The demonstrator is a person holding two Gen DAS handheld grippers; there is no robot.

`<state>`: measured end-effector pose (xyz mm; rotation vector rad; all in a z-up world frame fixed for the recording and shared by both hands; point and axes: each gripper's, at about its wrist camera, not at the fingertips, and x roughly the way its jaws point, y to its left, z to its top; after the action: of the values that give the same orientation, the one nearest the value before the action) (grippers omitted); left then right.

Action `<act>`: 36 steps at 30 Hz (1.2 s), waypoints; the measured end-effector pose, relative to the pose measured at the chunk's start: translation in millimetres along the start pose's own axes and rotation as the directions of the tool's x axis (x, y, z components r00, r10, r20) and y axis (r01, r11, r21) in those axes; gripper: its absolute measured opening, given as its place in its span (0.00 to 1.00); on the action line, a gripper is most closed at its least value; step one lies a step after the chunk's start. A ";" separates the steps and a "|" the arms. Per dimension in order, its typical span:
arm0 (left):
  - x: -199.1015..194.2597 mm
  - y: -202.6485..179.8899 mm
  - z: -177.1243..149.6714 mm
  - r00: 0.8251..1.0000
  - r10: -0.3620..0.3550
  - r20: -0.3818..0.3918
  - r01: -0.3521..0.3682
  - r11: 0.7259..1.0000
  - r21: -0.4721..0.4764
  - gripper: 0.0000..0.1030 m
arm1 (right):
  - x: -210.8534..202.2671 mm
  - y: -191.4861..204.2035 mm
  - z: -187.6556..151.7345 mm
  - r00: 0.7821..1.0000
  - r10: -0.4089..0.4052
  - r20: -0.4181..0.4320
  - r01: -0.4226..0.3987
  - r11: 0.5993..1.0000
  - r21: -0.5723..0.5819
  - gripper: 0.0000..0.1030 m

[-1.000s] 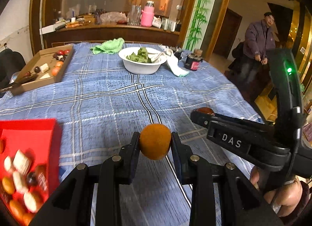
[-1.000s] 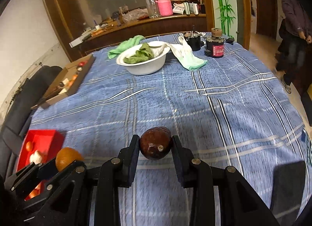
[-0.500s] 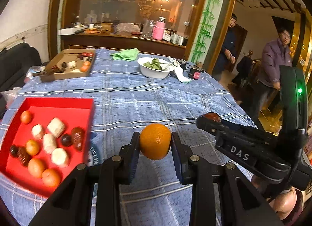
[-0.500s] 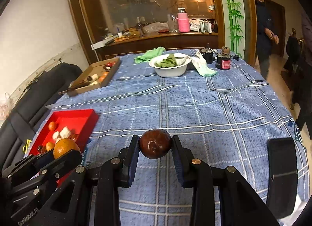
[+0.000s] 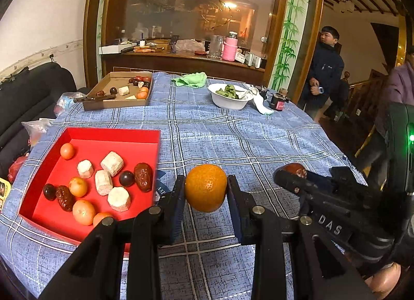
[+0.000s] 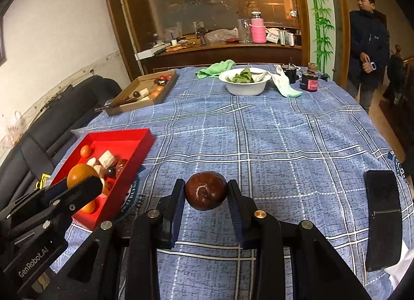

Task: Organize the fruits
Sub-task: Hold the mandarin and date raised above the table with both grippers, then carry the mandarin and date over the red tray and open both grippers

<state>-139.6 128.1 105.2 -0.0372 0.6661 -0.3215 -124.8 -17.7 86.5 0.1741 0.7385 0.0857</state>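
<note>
1. Blue checked cloth covers the desk; a red tray of fruit sits at its near left.
2. My left claw grips an orange, held above the cloth just right of the tray.
3. My right claw grips a dark brown fruit farther right.

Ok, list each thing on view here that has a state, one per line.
left gripper: shut on the orange
right gripper: shut on the dark red fruit
red tray: holding fruit, part full
cardboard box: open, some fruit inside
white bowl: holding greens
</note>
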 end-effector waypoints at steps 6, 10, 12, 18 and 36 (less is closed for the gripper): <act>-3.9 -0.1 0.0 1.000 0.001 0.008 -0.001 1.000 0.007 0.29 | -1.8 9.3 -2.5 1.000 0.000 0.002 0.000 1.000 -0.016 0.34; -4.6 3.4 -0.8 1.000 0.011 0.011 -0.011 1.000 0.001 0.29 | -2.5 10.4 -2.9 1.000 -0.001 0.002 0.001 1.000 -0.018 0.34; -4.5 5.7 -1.1 1.000 0.018 0.012 -0.018 1.000 -0.001 0.29 | -3.1 12.7 -3.2 1.000 0.001 0.003 -0.001 1.000 -0.021 0.34; -3.2 14.4 -2.4 0.999 0.046 0.009 -0.045 0.999 -0.010 0.29 | -3.4 22.0 -4.2 1.000 0.007 0.000 -0.007 0.999 -0.035 0.35; 1.4 49.1 -6.7 0.997 0.075 -0.004 -0.075 0.995 -0.065 0.29 | 4.5 47.1 -3.7 0.999 0.028 -0.019 -0.029 0.997 -0.075 0.35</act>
<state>-128.8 174.7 92.4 -0.0741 0.6781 -0.2277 -124.8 29.6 89.7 0.1121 0.7496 0.1422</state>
